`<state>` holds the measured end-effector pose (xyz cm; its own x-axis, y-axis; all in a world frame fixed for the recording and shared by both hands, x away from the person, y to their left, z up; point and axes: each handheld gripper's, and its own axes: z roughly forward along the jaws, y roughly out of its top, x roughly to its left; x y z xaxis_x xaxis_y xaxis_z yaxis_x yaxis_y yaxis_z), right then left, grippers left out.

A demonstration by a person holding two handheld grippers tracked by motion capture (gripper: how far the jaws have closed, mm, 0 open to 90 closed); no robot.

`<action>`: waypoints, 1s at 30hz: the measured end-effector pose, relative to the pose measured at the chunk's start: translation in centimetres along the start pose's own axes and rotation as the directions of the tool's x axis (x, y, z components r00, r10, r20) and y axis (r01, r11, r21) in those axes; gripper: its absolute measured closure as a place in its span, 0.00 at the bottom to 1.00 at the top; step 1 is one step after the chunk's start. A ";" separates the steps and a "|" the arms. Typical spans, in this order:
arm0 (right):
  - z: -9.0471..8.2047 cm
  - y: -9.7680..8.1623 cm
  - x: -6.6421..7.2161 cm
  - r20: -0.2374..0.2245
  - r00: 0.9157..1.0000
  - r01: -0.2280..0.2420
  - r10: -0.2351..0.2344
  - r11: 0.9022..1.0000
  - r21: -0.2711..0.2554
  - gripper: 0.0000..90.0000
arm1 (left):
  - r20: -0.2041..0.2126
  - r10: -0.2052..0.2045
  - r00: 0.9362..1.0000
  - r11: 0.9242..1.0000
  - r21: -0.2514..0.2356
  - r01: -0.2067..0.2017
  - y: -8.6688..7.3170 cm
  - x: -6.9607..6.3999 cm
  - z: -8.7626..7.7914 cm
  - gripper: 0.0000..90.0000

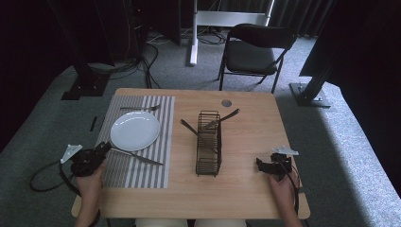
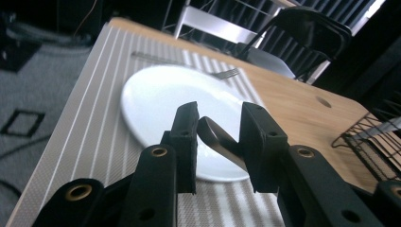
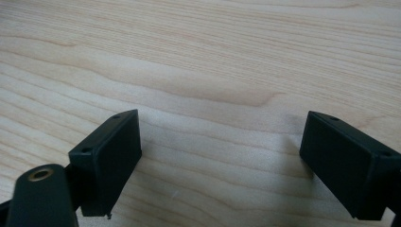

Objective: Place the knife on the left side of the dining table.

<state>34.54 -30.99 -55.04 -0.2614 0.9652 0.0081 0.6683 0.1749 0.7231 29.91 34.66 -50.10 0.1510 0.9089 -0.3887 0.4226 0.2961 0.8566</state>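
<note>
A table knife (image 1: 139, 157) lies on the striped placemat (image 1: 163, 137) just in front of a white plate (image 1: 135, 130). My left gripper (image 1: 105, 147) sits at the mat's left edge. Its jaws stand slightly apart around the knife's handle end (image 2: 215, 135), which slants across the gap in the left gripper view, with the left gripper (image 2: 220, 113) aimed at the plate (image 2: 161, 99). My right gripper (image 1: 261, 163) rests low over bare wood at the right of the table. In the right gripper view the right gripper (image 3: 222, 118) is wide open with nothing between its jaws.
A black wire caddy (image 1: 208, 142) stands mid-table with two utensils leaning out of its far end. A fork (image 1: 139, 108) lies on the mat beyond the plate. A round hole (image 1: 226, 102) marks the far table edge. A folding chair (image 1: 255, 47) stands behind the table.
</note>
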 end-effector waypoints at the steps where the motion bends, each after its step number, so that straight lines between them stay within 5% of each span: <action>1: 0.0 0.0 0.0 0.000 1.000 0.000 0.000 1.000 0.000 0.14 | -0.002 -0.018 1.000 1.000 0.001 0.018 -0.3 0.4 0.1 0.75; 10: 0.0 0.0 0.0 0.000 1.000 0.000 0.000 1.000 0.000 0.14 | -0.054 -0.019 0.998 0.997 0.074 0.023 -1.7 2.6 1.6 0.72; 17: 0.0 0.0 0.0 0.000 1.000 0.000 0.000 1.000 0.000 0.14 | -0.103 -0.028 0.994 0.985 0.166 0.045 -2.1 3.5 3.0 0.70; 25: 0.0 0.0 0.0 0.000 1.000 0.000 0.000 1.000 0.000 0.14 | -0.159 0.002 0.987 0.965 0.261 0.040 -2.1 3.4 3.7 0.69; 30: 0.0 0.0 0.0 0.000 1.000 0.000 0.000 1.000 0.000 0.14 | -0.188 0.067 0.980 0.964 0.266 -0.015 -2.0 3.1 3.6 0.64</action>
<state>34.54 -30.99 -55.04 -0.2616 0.9651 0.0082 0.6683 0.1750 0.7231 32.75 35.83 -54.28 0.0085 0.9658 -0.2593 0.6430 0.1933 0.7410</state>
